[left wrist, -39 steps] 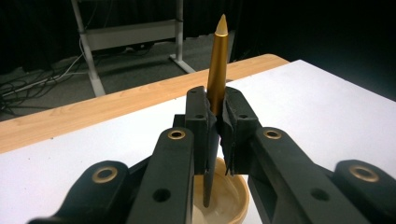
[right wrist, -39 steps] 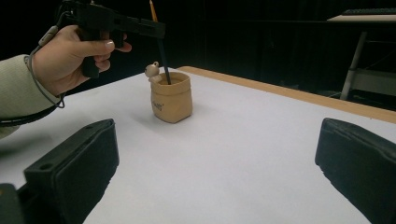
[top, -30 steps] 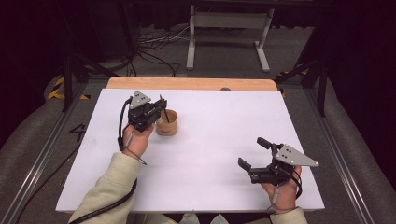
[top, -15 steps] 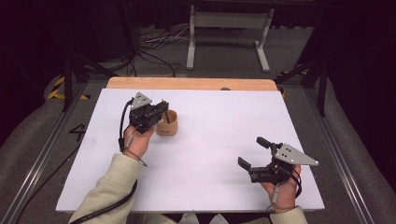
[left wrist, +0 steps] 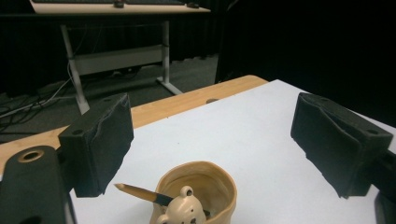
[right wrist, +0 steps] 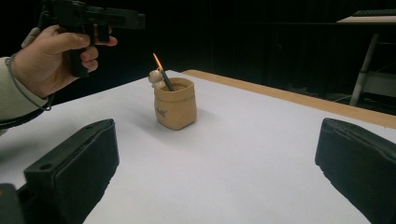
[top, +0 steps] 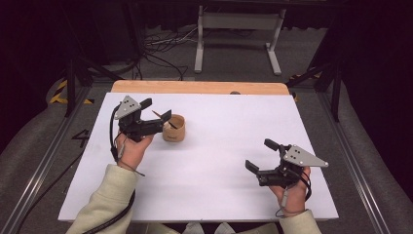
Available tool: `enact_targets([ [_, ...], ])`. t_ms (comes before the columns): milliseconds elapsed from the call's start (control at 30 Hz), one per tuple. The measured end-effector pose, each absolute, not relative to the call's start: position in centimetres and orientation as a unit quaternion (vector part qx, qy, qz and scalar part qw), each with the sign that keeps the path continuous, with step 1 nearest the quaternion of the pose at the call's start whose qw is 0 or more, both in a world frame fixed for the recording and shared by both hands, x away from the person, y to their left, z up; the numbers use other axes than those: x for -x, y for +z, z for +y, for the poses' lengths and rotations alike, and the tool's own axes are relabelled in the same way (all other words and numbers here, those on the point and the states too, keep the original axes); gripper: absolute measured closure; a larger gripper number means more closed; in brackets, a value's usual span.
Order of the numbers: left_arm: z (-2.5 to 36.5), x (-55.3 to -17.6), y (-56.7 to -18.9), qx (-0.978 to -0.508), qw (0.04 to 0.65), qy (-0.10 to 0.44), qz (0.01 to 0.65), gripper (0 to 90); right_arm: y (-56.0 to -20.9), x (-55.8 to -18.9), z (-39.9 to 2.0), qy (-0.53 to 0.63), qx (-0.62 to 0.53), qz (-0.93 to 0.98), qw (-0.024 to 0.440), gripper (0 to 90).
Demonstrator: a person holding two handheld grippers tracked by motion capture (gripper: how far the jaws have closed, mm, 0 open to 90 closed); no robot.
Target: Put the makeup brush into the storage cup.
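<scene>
My left tongs (top: 157, 111) have just been opening, nothing between them; the pencil (top: 164, 120) leans in the bear cup (top: 174, 128) on the worktop (top: 234, 126). Right tongs (top: 259, 156) rest released. Next, I draw back clear.

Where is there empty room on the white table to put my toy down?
The widest bare patch lies between the bear pot and the right gripper, running to the far wooden edge. The near strip between the person's sleeves is free too. It is crowded by the left gripper, open beside the pot and its pencil.
</scene>
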State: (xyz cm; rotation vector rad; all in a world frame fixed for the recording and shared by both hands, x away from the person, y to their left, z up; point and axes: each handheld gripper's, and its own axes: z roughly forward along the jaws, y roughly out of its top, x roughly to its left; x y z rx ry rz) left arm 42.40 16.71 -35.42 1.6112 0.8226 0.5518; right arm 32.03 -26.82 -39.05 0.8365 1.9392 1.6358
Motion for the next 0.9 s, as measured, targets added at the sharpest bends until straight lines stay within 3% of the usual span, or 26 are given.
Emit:
enact_targets([
  [500,19.9,-38.4,-34.3,-0.688,0.609,0.221,0.328,3.4,-38.2,-33.8,-26.4,0.599,-0.282,0.712,0.234,0.0],
  [900,20.8,-35.6,-34.8,-0.702,0.604,0.207,0.316,1.8,-38.0,-34.5,-27.0,0.605,-0.263,0.713,0.237,0.0],
])
